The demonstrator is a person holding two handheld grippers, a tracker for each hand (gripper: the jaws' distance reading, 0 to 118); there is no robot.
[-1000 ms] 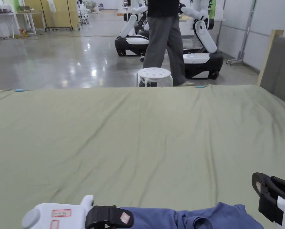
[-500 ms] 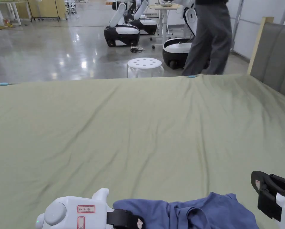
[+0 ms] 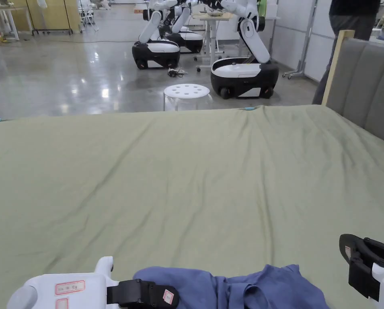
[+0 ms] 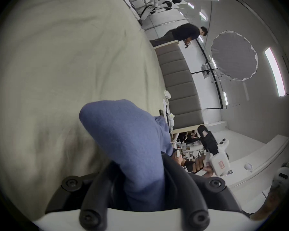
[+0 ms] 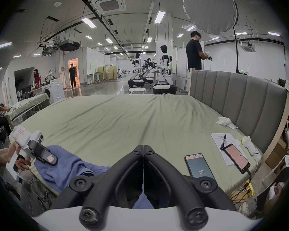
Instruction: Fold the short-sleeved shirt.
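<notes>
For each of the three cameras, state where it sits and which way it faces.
Head view: looks down across the bed toward the floor; left gripper shows low.
Left gripper view: rides rolled sideways, its fingers clamping the blue shirt.
Right gripper view: level, facing the headboard; fingers together.
All views share shirt and bed.

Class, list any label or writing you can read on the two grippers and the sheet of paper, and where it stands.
Red-framed label, left gripper body: too blurred to read.
Small sticker, left gripper jaw holding the shirt: too small.
Side sticker, right gripper: too small.
Paper, handwriting: too small.
</notes>
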